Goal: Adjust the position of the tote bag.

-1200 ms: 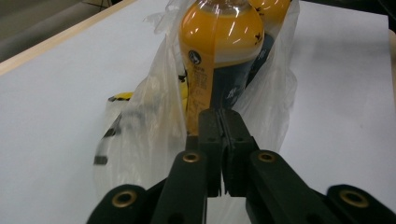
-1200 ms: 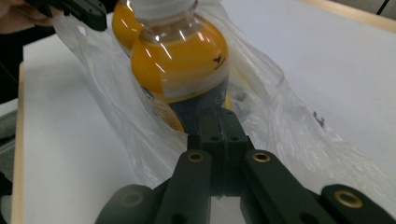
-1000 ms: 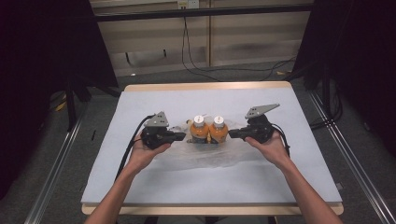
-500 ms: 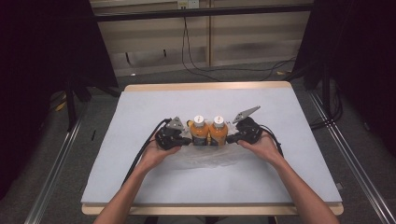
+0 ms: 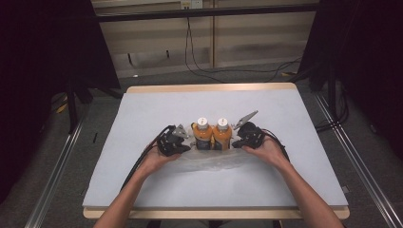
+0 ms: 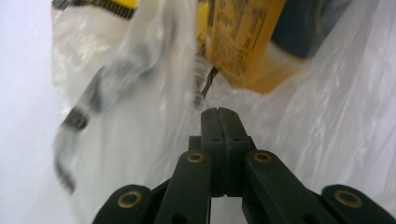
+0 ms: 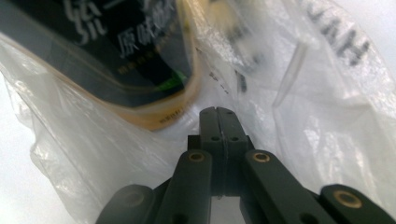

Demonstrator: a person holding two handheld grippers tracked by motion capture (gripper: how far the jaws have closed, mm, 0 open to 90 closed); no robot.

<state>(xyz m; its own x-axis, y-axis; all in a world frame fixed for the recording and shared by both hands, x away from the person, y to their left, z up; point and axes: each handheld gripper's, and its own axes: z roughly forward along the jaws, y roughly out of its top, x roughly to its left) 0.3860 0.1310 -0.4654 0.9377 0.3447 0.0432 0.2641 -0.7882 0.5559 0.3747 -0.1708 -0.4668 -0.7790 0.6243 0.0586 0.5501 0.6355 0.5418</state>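
Two orange bottles with white caps, the left bottle (image 5: 202, 136) and the right bottle (image 5: 222, 135), stand side by side inside a clear plastic bag (image 5: 214, 160) at the table's middle. My left gripper (image 5: 187, 142) presses in from the left bottle's side, shut on a fold of the bag (image 6: 140, 116), with an orange label (image 6: 243, 42) just beyond its tips (image 6: 218, 113). My right gripper (image 5: 236, 141) sits against the right bottle's side, its jaws (image 7: 218, 113) shut on the bag film (image 7: 327, 116), below a dark-labelled bottle (image 7: 107, 51).
The table (image 5: 142, 109) is covered by a pale grey mat with open room on all sides of the bottles. Black cables (image 5: 142, 159) trail from both grippers toward the person. Dark stands and floor cables lie beyond the far edge.
Both grippers have moved inward from either side and now sit right against the bottles, with the bag's sides gathered in toward them.
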